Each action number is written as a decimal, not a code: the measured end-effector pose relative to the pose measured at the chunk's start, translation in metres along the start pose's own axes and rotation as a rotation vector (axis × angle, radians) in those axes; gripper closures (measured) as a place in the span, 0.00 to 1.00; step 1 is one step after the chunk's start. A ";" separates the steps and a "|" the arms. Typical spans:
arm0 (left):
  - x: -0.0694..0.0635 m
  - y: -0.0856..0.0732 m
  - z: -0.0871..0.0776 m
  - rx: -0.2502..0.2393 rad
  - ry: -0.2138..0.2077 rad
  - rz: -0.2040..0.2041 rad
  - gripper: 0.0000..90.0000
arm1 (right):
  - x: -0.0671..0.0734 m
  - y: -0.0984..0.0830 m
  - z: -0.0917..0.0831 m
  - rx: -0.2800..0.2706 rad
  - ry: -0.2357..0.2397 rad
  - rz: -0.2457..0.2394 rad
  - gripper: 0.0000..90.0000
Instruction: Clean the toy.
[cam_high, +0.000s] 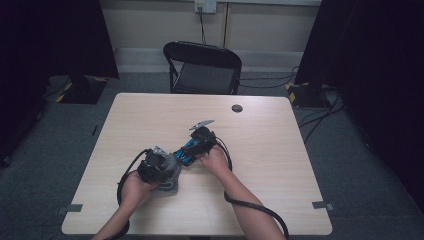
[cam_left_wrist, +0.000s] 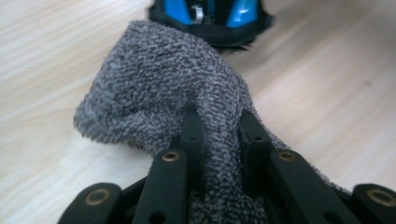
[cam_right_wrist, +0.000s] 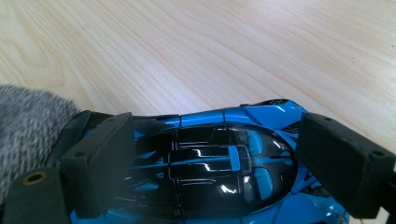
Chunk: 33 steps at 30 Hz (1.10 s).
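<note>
A grey knitted cloth (cam_left_wrist: 159, 74) is bunched between the two black fingers (cam_left_wrist: 192, 130) of my left gripper (cam_left_wrist: 219, 126), which is shut on a fold of it. In the high view the cloth (cam_high: 169, 188) lies under that gripper (cam_high: 165, 172) at the table's front middle. Just beyond it sits a blue and black toy car (cam_left_wrist: 210, 18). My right gripper (cam_right_wrist: 224, 154) straddles the car (cam_right_wrist: 219, 158), one pad against each flank, holding it on the table. In the high view the car (cam_high: 186, 151) touches the cloth's edge (cam_right_wrist: 28, 116).
The light wooden table (cam_high: 270, 150) has a round dark grommet (cam_high: 237, 108) near its far edge. A black folding chair (cam_high: 202, 67) stands behind it. Cables trail off the front edge and across the floor at right.
</note>
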<state>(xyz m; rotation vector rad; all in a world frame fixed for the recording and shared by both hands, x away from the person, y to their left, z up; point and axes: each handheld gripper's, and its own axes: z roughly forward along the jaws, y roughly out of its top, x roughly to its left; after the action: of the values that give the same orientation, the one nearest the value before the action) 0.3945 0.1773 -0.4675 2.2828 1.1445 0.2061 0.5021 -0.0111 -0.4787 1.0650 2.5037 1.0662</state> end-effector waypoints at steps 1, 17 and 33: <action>-0.003 0.000 0.000 -0.001 -0.001 0.004 0.84 | 0.000 0.000 0.000 -0.001 0.000 0.000 0.13; -0.024 -0.001 0.004 -0.003 -0.088 0.033 0.84 | 0.000 0.000 0.000 -0.001 0.000 0.001 0.13; -0.044 0.004 0.004 -0.008 -0.176 0.128 0.84 | 0.000 0.000 0.000 0.000 0.001 -0.003 0.13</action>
<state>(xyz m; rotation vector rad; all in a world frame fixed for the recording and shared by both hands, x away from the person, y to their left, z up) 0.3717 0.1398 -0.4630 2.3172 0.9088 0.0573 0.5025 -0.0109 -0.4786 1.0611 2.5050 1.0660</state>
